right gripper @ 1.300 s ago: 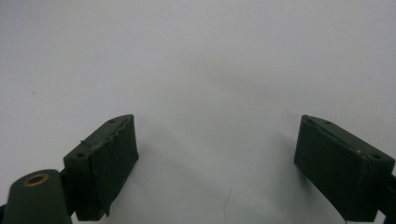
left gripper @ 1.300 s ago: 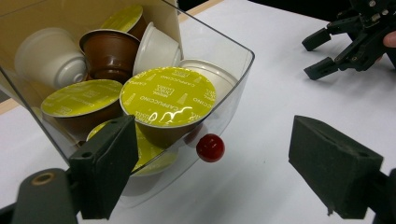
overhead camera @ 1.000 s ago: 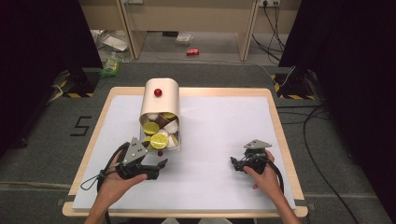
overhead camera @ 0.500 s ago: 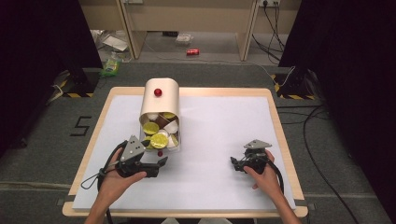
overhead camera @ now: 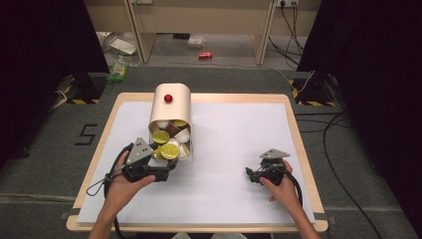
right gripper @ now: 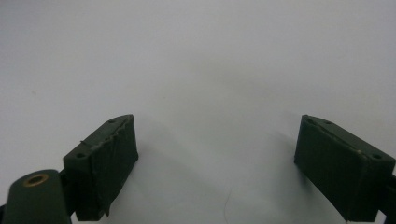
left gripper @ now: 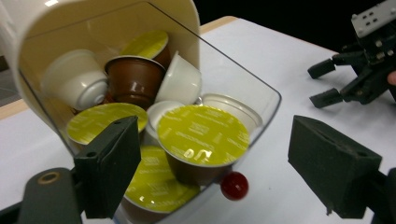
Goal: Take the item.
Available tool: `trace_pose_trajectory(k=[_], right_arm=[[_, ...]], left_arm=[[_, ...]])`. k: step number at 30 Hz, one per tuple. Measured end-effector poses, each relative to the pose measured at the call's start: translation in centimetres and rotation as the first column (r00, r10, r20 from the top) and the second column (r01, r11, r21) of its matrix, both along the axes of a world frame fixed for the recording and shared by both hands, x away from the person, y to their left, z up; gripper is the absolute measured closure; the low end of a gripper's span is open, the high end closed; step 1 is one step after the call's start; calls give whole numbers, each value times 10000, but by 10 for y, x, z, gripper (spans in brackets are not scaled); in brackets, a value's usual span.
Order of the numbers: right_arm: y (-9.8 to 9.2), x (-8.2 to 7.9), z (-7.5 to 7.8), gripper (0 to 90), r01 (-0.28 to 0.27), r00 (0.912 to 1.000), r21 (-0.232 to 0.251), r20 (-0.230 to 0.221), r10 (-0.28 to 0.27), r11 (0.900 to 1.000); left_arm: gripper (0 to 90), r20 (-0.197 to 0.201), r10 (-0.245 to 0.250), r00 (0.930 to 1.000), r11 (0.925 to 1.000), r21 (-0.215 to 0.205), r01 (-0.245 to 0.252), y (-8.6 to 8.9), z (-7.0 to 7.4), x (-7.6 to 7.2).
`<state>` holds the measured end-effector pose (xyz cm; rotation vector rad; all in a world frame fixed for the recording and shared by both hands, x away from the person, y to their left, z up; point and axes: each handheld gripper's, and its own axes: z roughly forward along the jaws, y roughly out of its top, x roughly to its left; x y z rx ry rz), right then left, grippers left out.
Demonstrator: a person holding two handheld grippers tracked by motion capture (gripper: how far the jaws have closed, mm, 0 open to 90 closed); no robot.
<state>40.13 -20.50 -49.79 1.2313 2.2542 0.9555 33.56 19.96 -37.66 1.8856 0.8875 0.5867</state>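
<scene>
- The left gripper (overhead camera: 166, 167) is held at the open mouth of a cream capsule container (overhead camera: 170, 107) lying on its side on the white table (overhead camera: 234, 144).
- Its jaws are spread wide and nothing is pressed between the pads; no capsule is grasped.
- In the left gripper view, a yellow-lidded capsule (left gripper: 202, 140) is seen just ahead of the jaws and between their lines, resting in the container's clear drawer (left gripper: 261, 95).
- A second yellow lid (left gripper: 106, 122) is partly hidden behind the left-hand jaw, and a third (left gripper: 154, 179) lies lower, below the first capsule.
- Deeper inside, beyond the jaws, a brown capsule (left gripper: 134, 79) and white capsules (left gripper: 77, 84) are piled.
- A small red knob (left gripper: 234, 185) is seen at the drawer's front edge, between the jaws.
- The right gripper (overhead camera: 255, 174) is held well apart from the container, above bare table, with its jaws spread and nothing between them.
</scene>
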Motion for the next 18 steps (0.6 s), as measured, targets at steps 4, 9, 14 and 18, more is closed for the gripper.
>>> trace_pose_trajectory(k=[4,9,14,18], right_arm=[[0,0,0,135,0,10000,3,-3,0,10000],[0,0,0,135,4,10000,1,0,-4,10000],[0,0,0,135,3,10000,0,0,-3,10000],[0,0,0,135,-2,10000,1,3,2,10000]], left_arm=[[178,-29,37,10000,10000,60,-37,1,3,5],[184,-135,30,9999,9997,258,-27,-1,10,11],[187,-526,-87,9986,9990,428,110,-4,13,20],[192,-616,-79,9981,9983,576,115,-6,14,23]])
